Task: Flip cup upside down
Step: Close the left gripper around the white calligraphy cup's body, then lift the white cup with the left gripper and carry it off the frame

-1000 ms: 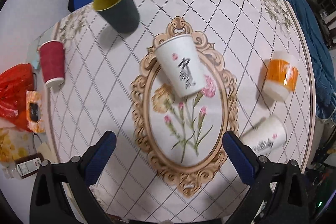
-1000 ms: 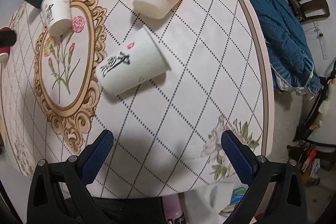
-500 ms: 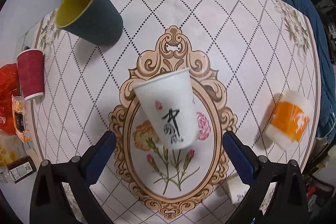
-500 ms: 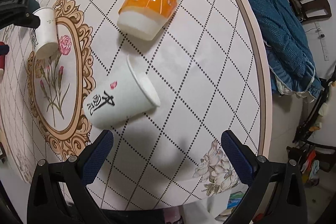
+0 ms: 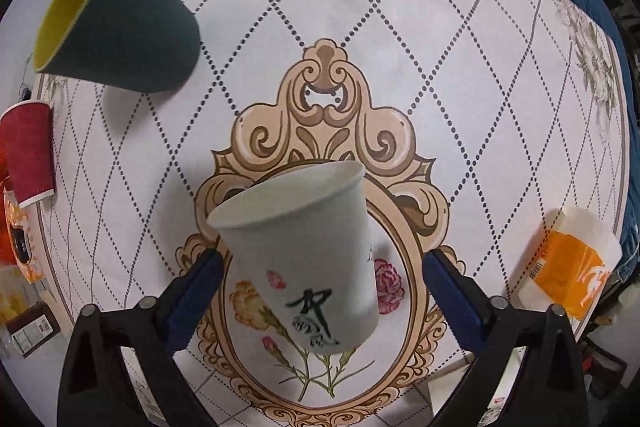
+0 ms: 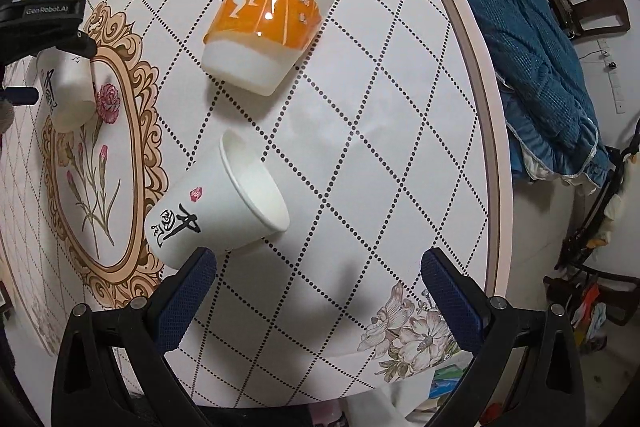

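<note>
The bench (image 5: 420, 27) fills both views, a round top under a white cloth with dotted diamonds and an ornate tan oval frame of carnations at its middle. Off its far right edge, a blue quilted blanket (image 6: 532, 39) hangs in a heap.

On to the cups. Biggest in the left wrist view is the dark green cup (image 5: 120, 23) with its yellow lining, standing upright at the far left. The orange-and-white cup (image 6: 266, 27) stands mouth down, well to the right of the oval. Between it and the right claw (image 6: 319, 285) lies a white paper cup (image 6: 218, 205) on its side, mouth toward the right, black brush lettering and a pink mark on its wall; its closed end sits just beside the right claw's left finger, and the pictures do not show whether they touch. That claw is spread wide, nothing between its blue pads.

And here's the task's own white lettered cup (image 5: 308, 255), upright on the oval's flowers, rim up, standing right between the fingers of the left claw (image 5: 320, 287). The left claw is released too, a clear gap on the right side, while the left pad sits very near the cup wall. A red ribbed cup (image 5: 28, 155) stands mouth down near the left rim.
</note>
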{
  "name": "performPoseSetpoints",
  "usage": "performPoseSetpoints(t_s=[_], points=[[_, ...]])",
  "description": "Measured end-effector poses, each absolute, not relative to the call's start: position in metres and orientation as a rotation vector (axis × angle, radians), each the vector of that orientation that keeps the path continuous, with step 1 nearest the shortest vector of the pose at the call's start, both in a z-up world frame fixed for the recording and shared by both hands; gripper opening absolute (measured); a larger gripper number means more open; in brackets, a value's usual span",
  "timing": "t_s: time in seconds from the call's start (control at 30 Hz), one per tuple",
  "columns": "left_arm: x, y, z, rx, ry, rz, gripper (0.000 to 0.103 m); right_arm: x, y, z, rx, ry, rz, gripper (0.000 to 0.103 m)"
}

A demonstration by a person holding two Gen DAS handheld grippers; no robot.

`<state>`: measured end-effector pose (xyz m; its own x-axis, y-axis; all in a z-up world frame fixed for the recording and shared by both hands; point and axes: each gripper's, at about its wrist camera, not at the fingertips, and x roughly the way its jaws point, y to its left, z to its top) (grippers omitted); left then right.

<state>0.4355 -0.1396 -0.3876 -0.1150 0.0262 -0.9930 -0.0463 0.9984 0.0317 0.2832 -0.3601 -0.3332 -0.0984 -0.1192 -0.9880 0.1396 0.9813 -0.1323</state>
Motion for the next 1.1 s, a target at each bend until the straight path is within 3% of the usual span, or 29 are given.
performPoseSetpoints(t_s=[0.03, 0.13, 0.17, 0.67, 1.1], points=[[0.437, -0.141, -0.391, -0.011, 1.689, 0.060, 0.094, 0.284, -0.360, -0.333, 0.017, 1.655, -0.217, 0.103], [0.439, -0.140, -0.398, 0.007, 1.692, 0.057, 0.075, 0.287, -0.361, -0.333, 0.014, 1.653, -0.218, 0.103], [0.439, -0.139, -0.400, 0.013, 1.693, 0.057, 0.065, 0.287, -0.361, -0.333, 0.016, 1.653, -0.218, 0.103], [0.419, -0.151, -0.386, 0.179, 1.600, 0.004, 0.062, 0.282, -0.360, -0.338, 0.026, 1.658, -0.223, 0.103], [0.306, -0.123, -0.365, 0.233, 1.667, -0.072, 0.062, 0.257, -0.324, -0.328, 0.039, 1.620, -0.169, 0.103]])
